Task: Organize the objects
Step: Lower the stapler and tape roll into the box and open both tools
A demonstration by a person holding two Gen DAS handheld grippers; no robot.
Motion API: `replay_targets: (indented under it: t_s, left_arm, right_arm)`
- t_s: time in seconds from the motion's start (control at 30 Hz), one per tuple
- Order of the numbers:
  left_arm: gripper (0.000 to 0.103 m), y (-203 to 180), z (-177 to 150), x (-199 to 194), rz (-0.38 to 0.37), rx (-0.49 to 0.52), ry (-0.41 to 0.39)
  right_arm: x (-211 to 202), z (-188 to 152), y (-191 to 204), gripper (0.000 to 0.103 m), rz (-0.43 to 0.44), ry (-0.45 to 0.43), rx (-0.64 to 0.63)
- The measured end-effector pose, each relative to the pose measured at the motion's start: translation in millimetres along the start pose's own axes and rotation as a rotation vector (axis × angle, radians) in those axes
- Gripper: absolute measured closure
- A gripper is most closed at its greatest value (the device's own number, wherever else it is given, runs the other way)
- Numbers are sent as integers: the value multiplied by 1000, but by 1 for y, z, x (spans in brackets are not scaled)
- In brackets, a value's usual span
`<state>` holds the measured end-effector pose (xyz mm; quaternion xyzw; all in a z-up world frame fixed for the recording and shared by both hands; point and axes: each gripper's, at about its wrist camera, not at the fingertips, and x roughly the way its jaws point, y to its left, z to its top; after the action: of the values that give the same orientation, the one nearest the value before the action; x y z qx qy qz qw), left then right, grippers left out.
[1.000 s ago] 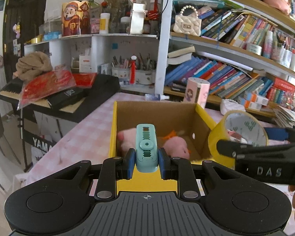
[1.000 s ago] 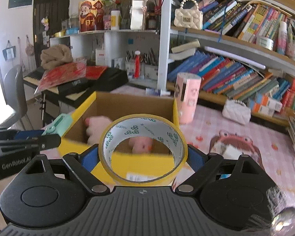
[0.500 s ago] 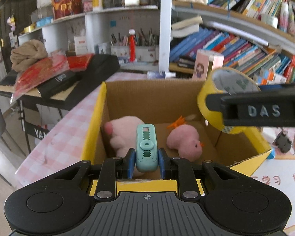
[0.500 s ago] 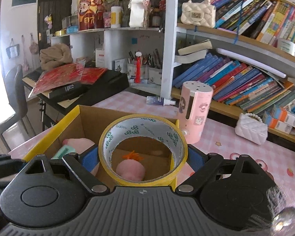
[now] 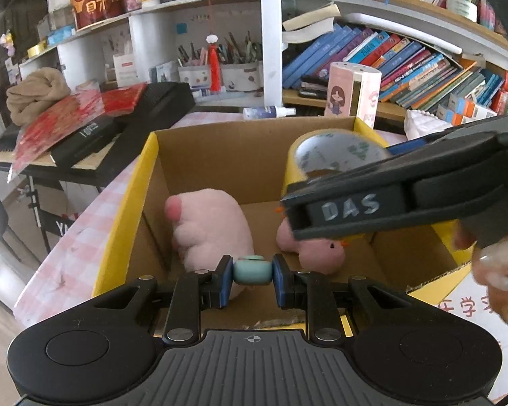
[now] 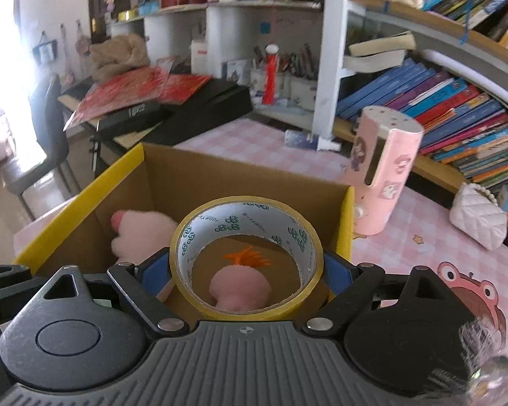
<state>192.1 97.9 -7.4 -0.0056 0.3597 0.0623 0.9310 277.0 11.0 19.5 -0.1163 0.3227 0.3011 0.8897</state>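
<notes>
An open cardboard box with yellow outer sides (image 5: pixel 145 165) (image 6: pixel 84 186) stands on the pink checked table. Inside lie a large pink plush (image 5: pixel 210 223) (image 6: pixel 135 226) and a small pink plush with an orange tuft (image 5: pixel 311 247) (image 6: pixel 240 284). My left gripper (image 5: pixel 252 272) is shut on a small teal clip (image 5: pixel 252 271) above the box's near edge. My right gripper (image 6: pixel 247 267) is shut on a yellow tape roll (image 6: pixel 247 257) (image 5: pixel 325 159) and holds it over the box's right half.
A pink cylinder holder (image 6: pixel 382 176) (image 5: pixel 352 93) stands just behind the box. A white quilted purse (image 6: pixel 477 220) and a frog-print pouch (image 6: pixel 470 291) lie to the right. A keyboard with red packets (image 5: pixel 84 128) is at the left. Bookshelves (image 5: pixel 406 57) rise behind.
Both grippers have moved forward and tilted down over the box. The teal clip now points end-on. The tape roll has come lower, above the small plush.
</notes>
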Motion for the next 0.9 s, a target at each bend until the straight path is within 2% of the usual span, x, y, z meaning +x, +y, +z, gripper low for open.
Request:
replay_targets:
  t_s: [0.33, 0.5, 0.6, 0.67, 0.8, 0.83, 0.9]
  left_arm:
    - [79, -2, 0, 4, 2, -20, 16]
    - [76, -2, 0, 2, 14, -31, 10]
    - [66, -1, -1, -1, 18, -39, 4]
    - [55, -1, -1, -4, 21, -39, -5]
    - [43, -1, -3, -12, 18, -35, -26]
    - [36, -1, -4, -14, 17, -34, -31]
    - [32, 1, -5, -20, 12, -34, -48]
  right_arm:
    - [23, -3, 4, 13, 51, 116, -23]
    - [27, -2, 7, 13, 60, 144, -50]
    - [27, -2, 8, 13, 63, 148, -60]
    - [27, -2, 8, 13, 63, 148, -58]
    - [22, -3, 4, 12, 60, 137, -31]
    - [20, -3, 3, 12, 57, 133, -23]
    - [14, -4, 2, 12, 37, 122, -10]
